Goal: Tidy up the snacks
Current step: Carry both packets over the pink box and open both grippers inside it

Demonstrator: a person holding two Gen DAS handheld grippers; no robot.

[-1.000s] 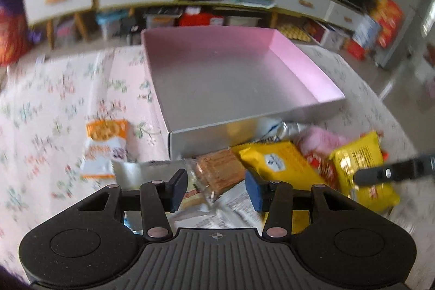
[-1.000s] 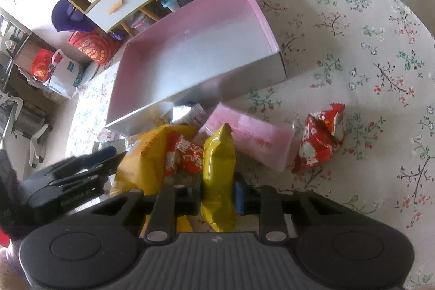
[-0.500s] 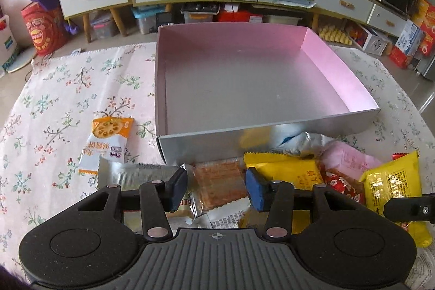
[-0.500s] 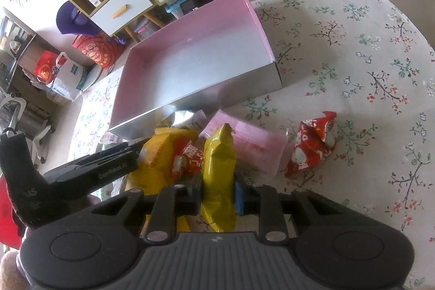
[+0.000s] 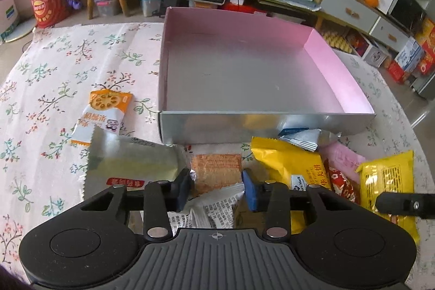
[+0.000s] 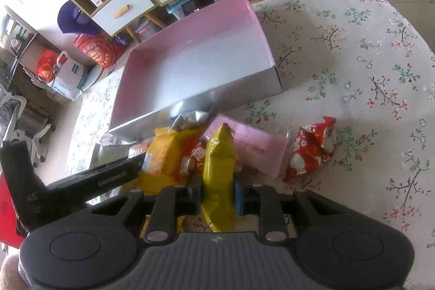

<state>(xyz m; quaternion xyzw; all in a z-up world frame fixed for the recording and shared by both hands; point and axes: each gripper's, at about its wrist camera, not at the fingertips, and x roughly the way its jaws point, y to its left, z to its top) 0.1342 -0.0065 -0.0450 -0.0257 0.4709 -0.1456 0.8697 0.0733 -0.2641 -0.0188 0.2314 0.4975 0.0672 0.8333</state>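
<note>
A wide pink box (image 5: 266, 124) with silver outer walls stands empty on the floral cloth, also seen in the right wrist view as the pink box (image 6: 195, 102). Loose snacks lie piled before its near wall. My left gripper (image 5: 216, 189) hangs low over a clear packet of brown crackers (image 5: 216, 171). Its jaws are closing, with the packet between them and the pads at its edges. My right gripper (image 6: 217, 195) is shut on a yellow packet (image 6: 218, 175), which stands upright between the pads. That same yellow packet (image 5: 386, 181) shows at the right of the left wrist view.
An orange-and-white packet (image 5: 103, 113) and a silver-green packet (image 5: 130, 162) lie left of the pile. A large yellow bag (image 5: 288, 167), a pink packet (image 5: 342, 156) and a silver-blue one (image 5: 301, 137) lie right. A red packet (image 6: 310, 151) sits apart. Drawers and clutter stand behind.
The left gripper has rolled level and shifted slightly over the pile, and its jaws have narrowed around the cracker packet. The right gripper keeps still with the yellow packet.
</note>
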